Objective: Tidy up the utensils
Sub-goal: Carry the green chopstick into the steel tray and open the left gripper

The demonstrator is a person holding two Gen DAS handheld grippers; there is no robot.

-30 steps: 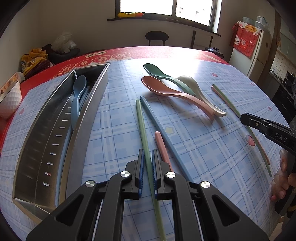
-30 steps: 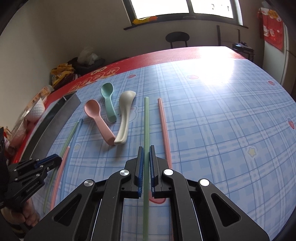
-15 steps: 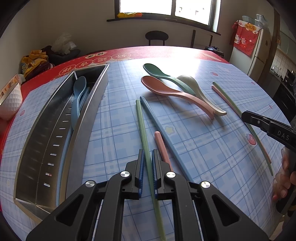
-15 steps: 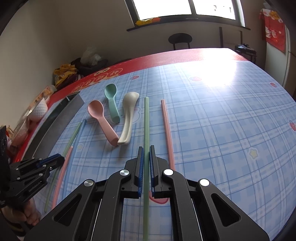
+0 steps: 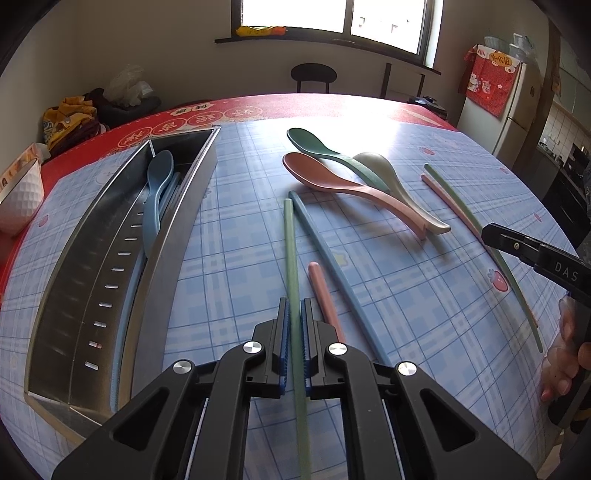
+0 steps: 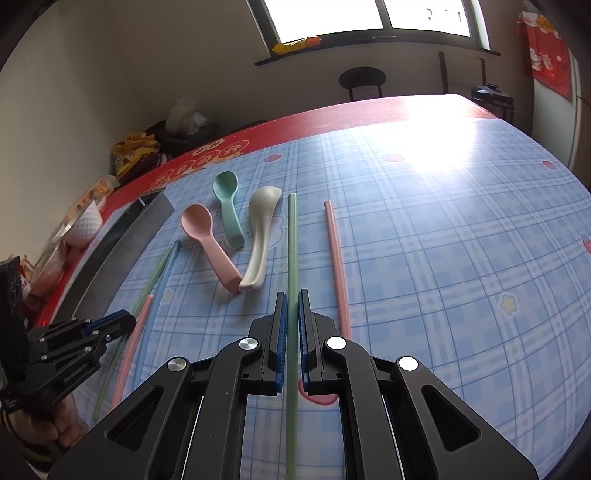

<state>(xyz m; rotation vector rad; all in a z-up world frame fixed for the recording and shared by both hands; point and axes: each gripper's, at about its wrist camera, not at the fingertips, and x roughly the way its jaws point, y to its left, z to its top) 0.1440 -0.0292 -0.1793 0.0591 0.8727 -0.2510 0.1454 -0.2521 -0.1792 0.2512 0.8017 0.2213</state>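
Left gripper [image 5: 294,314] clamped on green chopstick [image 5: 290,254], beside metal tray [image 5: 173,236] wall; right gripper [image 6: 291,308] clamped on second green chopstick [image 6: 292,240], bare tablecloth [image 6: 443,240] rightward.

both views sit just behind a gripper's two fingers, close above the table [image 5: 424,295], looking forward and tilted down across the checked cloth toward the far window [image 5: 332,18]. the left wrist view takes in the metal tray [image 5: 173,236] at its left edge and the other gripper at its right edge. the right wrist view looks from further right, with the tray [image 6: 122,251] far left. both share the three spoons [image 5: 332,177] [image 6: 229,229], the chair and the window.
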